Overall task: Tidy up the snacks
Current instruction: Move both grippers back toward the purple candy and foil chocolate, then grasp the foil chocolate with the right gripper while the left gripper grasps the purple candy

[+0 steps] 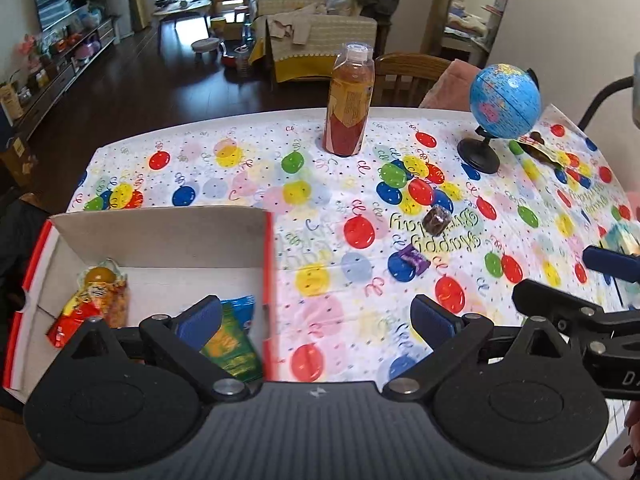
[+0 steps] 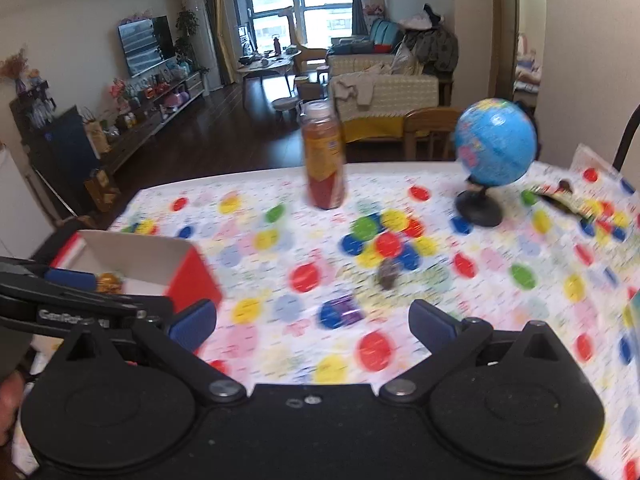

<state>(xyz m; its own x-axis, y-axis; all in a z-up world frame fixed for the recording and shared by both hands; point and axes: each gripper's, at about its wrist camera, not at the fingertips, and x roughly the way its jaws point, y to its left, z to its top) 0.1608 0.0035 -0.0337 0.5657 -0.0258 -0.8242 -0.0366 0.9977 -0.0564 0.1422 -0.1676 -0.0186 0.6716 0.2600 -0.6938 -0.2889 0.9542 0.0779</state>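
Observation:
A cardboard box (image 1: pixel 160 236) with red outer walls sits at the table's left. It holds an orange and red snack packet (image 1: pixel 92 304) and a green and blue packet (image 1: pixel 232 344). My left gripper (image 1: pixel 316 320) is open, straddling the box's right wall with nothing gripped. On the balloon-print cloth lie a purple wrapped candy (image 1: pixel 414 258) and a brown wrapped candy (image 1: pixel 438 220). My right gripper (image 2: pixel 312 320) is open and empty, with the purple candy (image 2: pixel 346 310) just ahead of its jaws and the brown candy (image 2: pixel 388 272) farther on. The right wrist view is blurred.
A tall bottle (image 1: pixel 350 100) of red-orange drink stands at the far edge. A blue globe (image 1: pixel 504 100) on a black stand is to its right, with a dark snack packet (image 1: pixel 540 148) behind it. A pale blue and yellow item (image 1: pixel 624 236) lies at the right edge.

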